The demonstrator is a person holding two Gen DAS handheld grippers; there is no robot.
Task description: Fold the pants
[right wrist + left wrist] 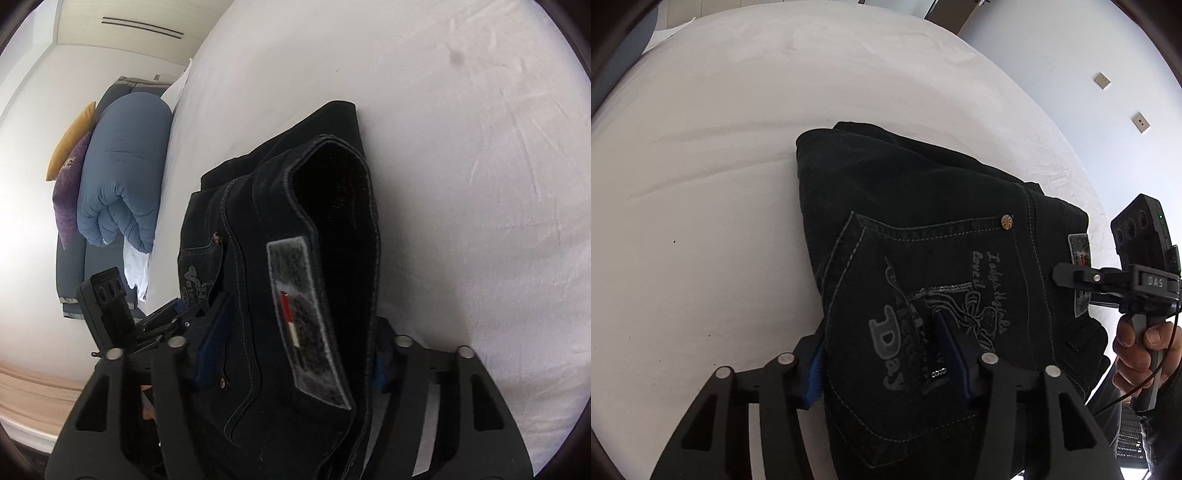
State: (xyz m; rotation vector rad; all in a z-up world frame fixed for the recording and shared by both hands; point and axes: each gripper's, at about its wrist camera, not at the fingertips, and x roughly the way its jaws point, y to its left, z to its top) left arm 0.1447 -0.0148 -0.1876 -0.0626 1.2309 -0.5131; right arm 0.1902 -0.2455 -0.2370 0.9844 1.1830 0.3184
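- The bed [701,155], under a plain white sheet, carried the pants [923,229] near its edge, already doubled into a thick bundle, so the fold looked close to done and what remained was, I judged, squaring and settling the stack.
- To do that well, both hands should press or shift together, keeping the waistband end flush with the layers beneath and not dragging the top layer off the lower ones; any release should come only once the bundle lay flat.
- The pants were black denim with pale stitching, heavy and stiff enough to hold a rounded fold at the far end.
- The left claw [886,354] straddled the near edge of the bundle, one blue pad at its side and one lying on the back pocket [912,295]; whether it pinched I cannot tell.
- The right claw [291,354] stood over the waistband end with cloth between its pads; grip or mere straddle I cannot tell either.
- The pocket bore grey lettering and a small round rivet [1007,222].
- A grey patch [306,321] with a red-and-white mark sat on the waistband.
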